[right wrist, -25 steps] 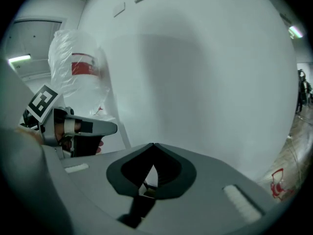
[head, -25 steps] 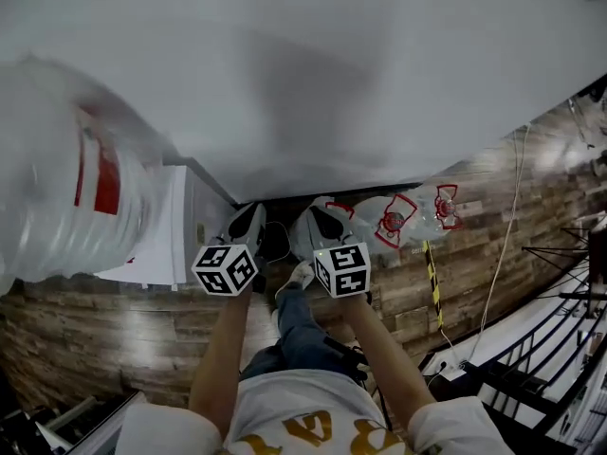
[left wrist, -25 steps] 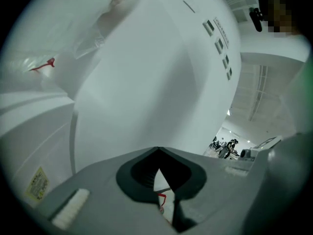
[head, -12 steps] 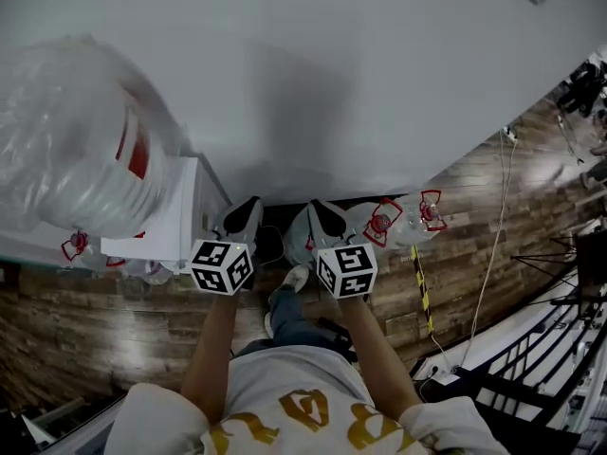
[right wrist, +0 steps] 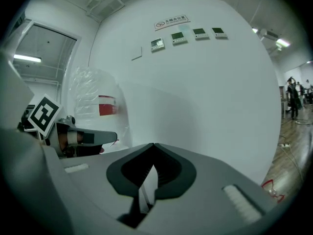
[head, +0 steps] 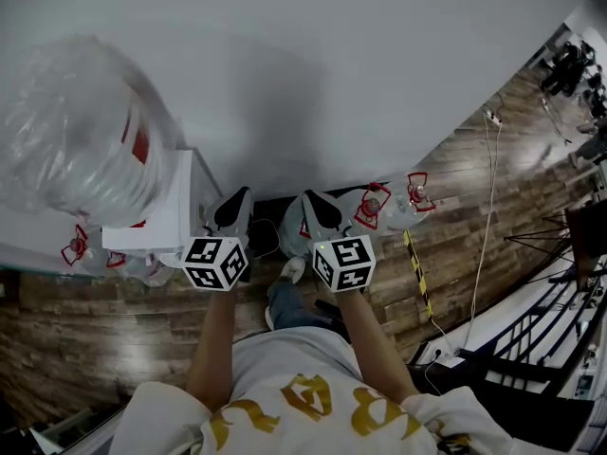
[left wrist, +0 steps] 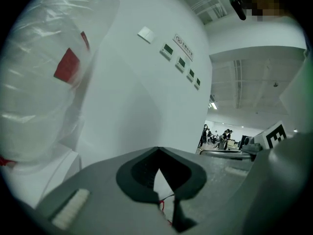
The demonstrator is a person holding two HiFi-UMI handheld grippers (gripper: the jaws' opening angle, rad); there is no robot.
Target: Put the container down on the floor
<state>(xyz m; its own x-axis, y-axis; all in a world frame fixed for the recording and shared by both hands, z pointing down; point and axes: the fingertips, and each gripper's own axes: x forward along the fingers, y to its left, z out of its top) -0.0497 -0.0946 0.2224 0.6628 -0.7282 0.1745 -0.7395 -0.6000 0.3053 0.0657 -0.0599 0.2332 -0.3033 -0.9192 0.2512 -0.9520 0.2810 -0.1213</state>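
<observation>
A big clear water container (head: 81, 140) with a red label, wrapped in plastic film, stands on a white cabinet (head: 161, 226) at the left; it also fills the left of the left gripper view (left wrist: 44, 77). More clear containers with red handles (head: 375, 207) lie on the floor by the wall. My left gripper (head: 234, 205) and right gripper (head: 318, 207) are held side by side, pointing at the white wall, apart from every container. The jaws of the left gripper (left wrist: 157, 150) and the right gripper (right wrist: 153, 145) meet at their tips with nothing held.
A white wall (head: 313, 74) is right in front. The floor is dark wood planks (head: 85, 339). A yellow-black strip (head: 415, 268) and a white cable (head: 479, 245) run over it at the right. Black metal frames (head: 541, 330) stand at the far right. My shoe (head: 292, 271) is below the grippers.
The head view has drifted, bringing more of my shirt and the wrapped container into view. Both grippers stay shut and side by side, shifted only slightly towards the wall.
</observation>
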